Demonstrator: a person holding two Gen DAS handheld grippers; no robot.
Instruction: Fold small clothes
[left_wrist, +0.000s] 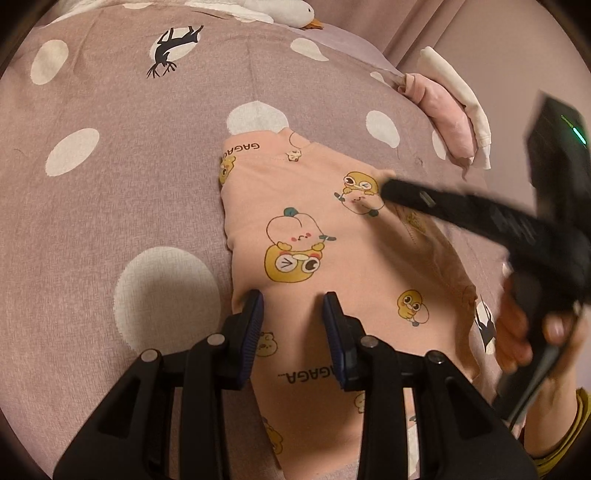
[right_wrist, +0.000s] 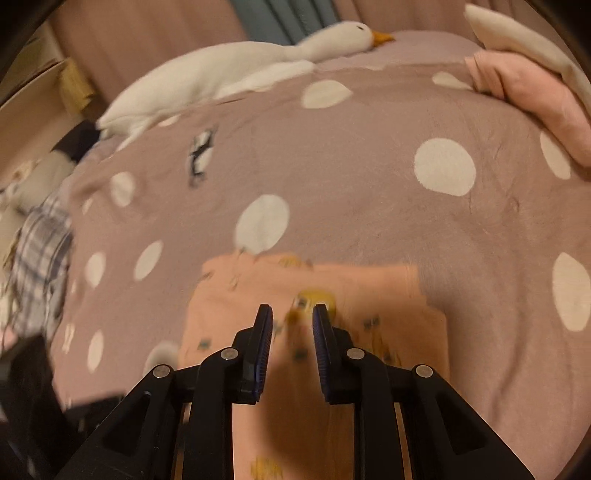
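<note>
A small pink garment (left_wrist: 314, 236) printed with yellow cartoon ducks lies flat on the bed. My left gripper (left_wrist: 293, 301) is open just above its near part, holding nothing. My right gripper (right_wrist: 292, 314) is open over the same pink garment (right_wrist: 332, 295), which looks blurred in the right wrist view. The right gripper also shows in the left wrist view as a dark bar (left_wrist: 461, 210) reaching over the garment's right side, held by a hand (left_wrist: 524, 332).
The mauve bedspread (left_wrist: 110, 184) has white dots. A stack of folded pink and white clothes (left_wrist: 454, 118) lies at the far right. A white plush goose (right_wrist: 229, 62) lies along the far edge. Plaid fabric (right_wrist: 40, 254) sits at the left.
</note>
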